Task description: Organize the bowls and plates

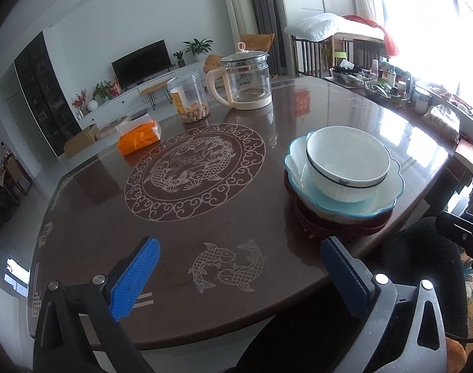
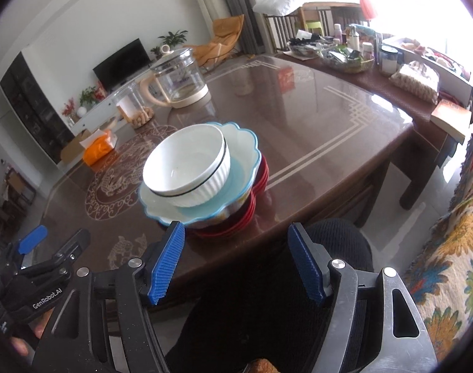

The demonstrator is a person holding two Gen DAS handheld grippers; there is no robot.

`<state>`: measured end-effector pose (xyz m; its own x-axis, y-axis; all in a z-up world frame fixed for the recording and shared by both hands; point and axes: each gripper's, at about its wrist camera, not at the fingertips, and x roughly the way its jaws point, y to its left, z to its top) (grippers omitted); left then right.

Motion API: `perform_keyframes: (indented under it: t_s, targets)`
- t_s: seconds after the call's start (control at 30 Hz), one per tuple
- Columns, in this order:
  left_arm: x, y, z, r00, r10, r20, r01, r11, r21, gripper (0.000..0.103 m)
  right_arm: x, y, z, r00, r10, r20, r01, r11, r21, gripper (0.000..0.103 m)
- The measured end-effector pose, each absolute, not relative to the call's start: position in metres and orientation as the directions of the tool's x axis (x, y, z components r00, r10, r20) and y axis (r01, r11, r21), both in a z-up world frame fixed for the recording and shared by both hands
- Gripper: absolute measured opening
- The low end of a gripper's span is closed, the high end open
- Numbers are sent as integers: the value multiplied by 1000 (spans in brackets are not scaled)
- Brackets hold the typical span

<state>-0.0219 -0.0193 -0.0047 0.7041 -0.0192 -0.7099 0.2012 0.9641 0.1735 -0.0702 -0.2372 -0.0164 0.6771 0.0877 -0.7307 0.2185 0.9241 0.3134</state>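
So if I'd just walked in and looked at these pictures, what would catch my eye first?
Probably the stack of dishes near the table's front edge: a white ribbed bowl sitting in a blue-rimmed scalloped bowl, on red plates. Next, the dragon medallion inlaid in the dark table, with a glass kettle behind it. Both the left gripper and the right gripper hang open and empty, blue pads apart.
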Motion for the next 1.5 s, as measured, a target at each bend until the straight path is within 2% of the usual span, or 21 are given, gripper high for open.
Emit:
perform_keyframes:
  t_s: [0.13, 0.27, 0.57, 1.03, 1.5]
  targets:
    - [-26, -18, -2, 638, -60, -767, 235, 965, 119, 103, -89, -233, -4, 674, 10, -738, 249, 938, 240, 73]
    - [-35, -23, 7, 645, -44, -763, 233, 962, 141, 103, -104, -228, 13, 680, -47, -731, 263, 947, 184, 73]
    - [-37, -21, 15, 608, -76, -791, 239, 967, 90, 103, -113, -198, 33, 717, -113, -688, 206, 977, 54, 73]
    - [-39, -12, 23, 588, -139, -797, 234, 972, 3, 103, -110, -186, 30, 702, -96, -706, 178, 983, 44, 73]
    - [-38, -12, 17, 582, -127, -803, 221, 975, 6, 103, -114, -186, 29, 706, -93, -702, 179, 982, 50, 73]
